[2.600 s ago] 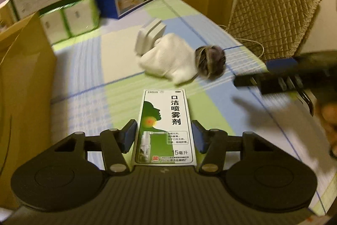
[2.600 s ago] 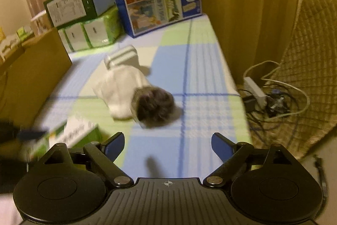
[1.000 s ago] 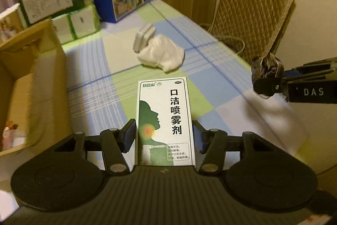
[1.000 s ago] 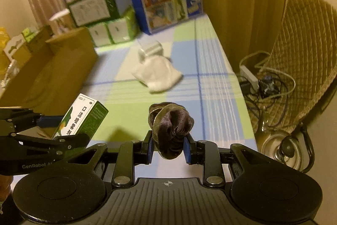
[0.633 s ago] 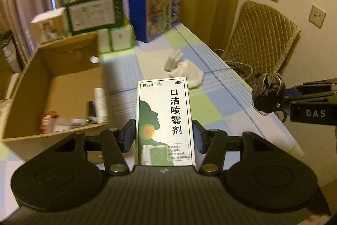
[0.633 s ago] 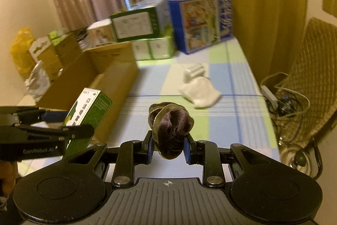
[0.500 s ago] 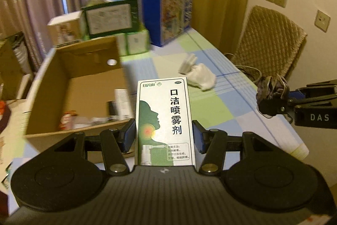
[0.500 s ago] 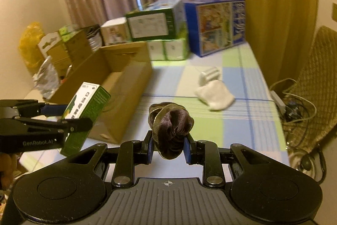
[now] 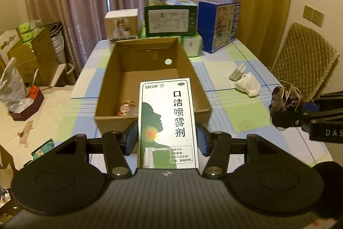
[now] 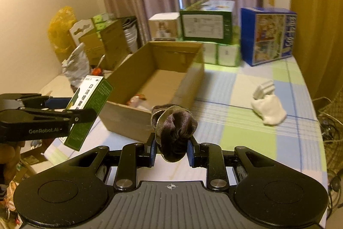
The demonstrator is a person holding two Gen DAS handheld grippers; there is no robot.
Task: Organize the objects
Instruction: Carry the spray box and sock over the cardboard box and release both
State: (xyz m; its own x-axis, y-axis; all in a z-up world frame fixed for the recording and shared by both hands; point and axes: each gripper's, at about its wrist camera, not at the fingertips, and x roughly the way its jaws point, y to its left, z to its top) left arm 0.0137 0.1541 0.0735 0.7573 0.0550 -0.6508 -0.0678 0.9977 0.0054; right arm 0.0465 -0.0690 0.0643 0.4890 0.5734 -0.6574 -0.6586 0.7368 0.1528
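Observation:
My left gripper (image 9: 166, 140) is shut on a green and white spray box (image 9: 166, 121), held in the air just short of the near wall of an open cardboard box (image 9: 150, 119). The spray box (image 10: 89, 109) also shows at the left of the right wrist view, clamped in the left gripper (image 10: 70, 115). My right gripper (image 10: 171, 150) is shut on a dark brown scrunchie (image 10: 174, 129), raised above the table near the cardboard box (image 10: 128, 119). The scrunchie (image 9: 286, 101) appears at the right of the left wrist view. A small item (image 9: 126, 107) lies inside the box.
On the checked tablecloth (image 10: 246, 128) lie a white sock (image 10: 269, 109) and a white folded piece (image 10: 263, 88). Green, white and blue cartons (image 9: 171, 18) stand at the table's far end. A quilted chair (image 9: 304, 70) is to the right, clutter and boxes (image 9: 32, 53) to the left.
Both grippers have swung left and pulled back with their loads, bringing the cardboard box to the centre of view. The sock and white piece now sit further right and farther away.

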